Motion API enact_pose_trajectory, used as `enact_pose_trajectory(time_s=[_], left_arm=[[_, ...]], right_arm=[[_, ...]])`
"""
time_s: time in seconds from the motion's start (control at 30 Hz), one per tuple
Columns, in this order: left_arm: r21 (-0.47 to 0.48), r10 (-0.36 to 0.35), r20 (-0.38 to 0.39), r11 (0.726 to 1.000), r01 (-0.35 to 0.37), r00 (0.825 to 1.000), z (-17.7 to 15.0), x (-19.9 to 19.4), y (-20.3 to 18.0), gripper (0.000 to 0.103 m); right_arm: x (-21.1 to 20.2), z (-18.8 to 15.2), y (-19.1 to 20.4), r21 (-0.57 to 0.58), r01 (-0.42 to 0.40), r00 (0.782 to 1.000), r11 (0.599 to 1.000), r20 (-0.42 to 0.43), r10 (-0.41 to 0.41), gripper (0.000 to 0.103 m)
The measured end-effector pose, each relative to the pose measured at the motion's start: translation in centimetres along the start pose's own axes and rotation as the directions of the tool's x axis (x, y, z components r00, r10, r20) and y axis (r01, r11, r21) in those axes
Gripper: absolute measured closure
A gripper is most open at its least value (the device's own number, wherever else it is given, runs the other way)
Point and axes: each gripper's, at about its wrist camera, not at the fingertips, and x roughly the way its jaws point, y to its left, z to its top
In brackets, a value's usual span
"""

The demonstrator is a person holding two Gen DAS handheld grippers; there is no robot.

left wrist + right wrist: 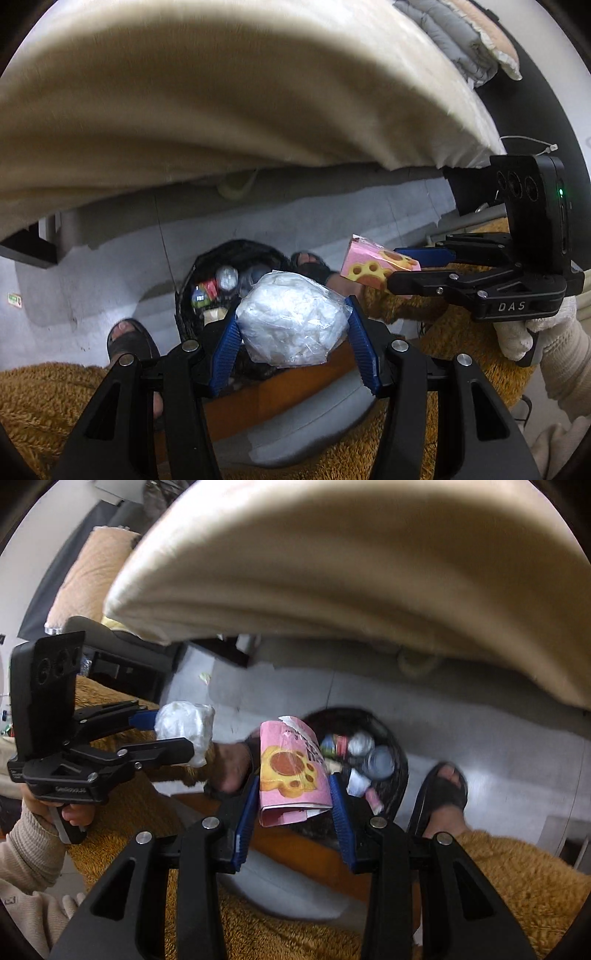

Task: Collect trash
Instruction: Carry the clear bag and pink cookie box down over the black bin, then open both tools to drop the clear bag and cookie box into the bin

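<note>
My left gripper (293,312) is shut on a crumpled clear plastic bag (291,319), held above a black trash bin (221,280) on the floor. The bin holds several pieces of trash. My right gripper (293,779) is shut on a pink snack wrapper (291,775) with a paw print, just left of and above the same bin (391,753). The right gripper with the wrapper (373,267) also shows at the right of the left wrist view. The left gripper with the plastic bag (186,723) shows at the left of the right wrist view.
A cream mattress or cushion edge (221,122) overhangs the scene. The person's sandalled feet (443,794) stand on the grey floor (92,280) either side of the bin. A brown fuzzy garment (517,882) and an orange-brown ledge (280,387) lie below the grippers.
</note>
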Motion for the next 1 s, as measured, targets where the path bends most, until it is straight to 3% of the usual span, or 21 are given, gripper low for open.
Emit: enact_pose_trajectory(time_s=[0.37, 0.43, 0.5, 0.53, 0.57, 0.83, 1.0], left_arm=[[-0.059, -0.011, -0.137, 0.998, 0.003, 0.990, -0.1, 2.9, 1.3, 0.049], [-0.064, -0.019, -0.164, 0.998, 0.008, 0.986, -0.1, 3.4, 1.2, 0.036], [-0.045, 0.016, -0.154, 0.999, -0.023, 0.988, -0.1, 3.3, 1.0, 0.026], [-0.045, 0.019, -0.151, 0.999, -0.026, 0.988, -0.2, 3.3, 0.9, 0.026], [-0.051, 0.013, -0.150, 0.998, -0.021, 0.989, -0.2, 3.3, 0.9, 0.026], [-0.071, 0.023, -0.130, 0.997, -0.032, 0.991, 0.1, 2.9, 1.3, 0.026], [-0.069, 0.030, -0.098, 0.997, -0.037, 0.995, 0.3, 2.3, 1.2, 0.026]], right_arm=[[2.8, 0.2, -0.7, 0.064, 0.012, 0.993, 0.998, -0.117, -0.005, 0.064], [3.1, 0.4, -1.0, 0.081, 0.014, 0.992, 0.997, -0.124, -0.004, 0.062], [3.2, 0.4, -1.3, 0.102, 0.004, 0.992, 0.995, -0.122, 0.009, 0.057], [3.1, 0.4, -1.6, 0.113, 0.009, 0.993, 0.994, -0.116, 0.004, 0.046], [3.0, 0.4, -1.7, 0.121, 0.017, 0.994, 0.993, -0.110, -0.003, 0.044], [2.8, 0.5, -1.9, 0.119, 0.013, 0.995, 0.993, -0.097, -0.002, 0.044], [1.2, 0.6, -1.6, 0.103, -0.001, 1.000, 0.995, -0.010, 0.002, 0.044]])
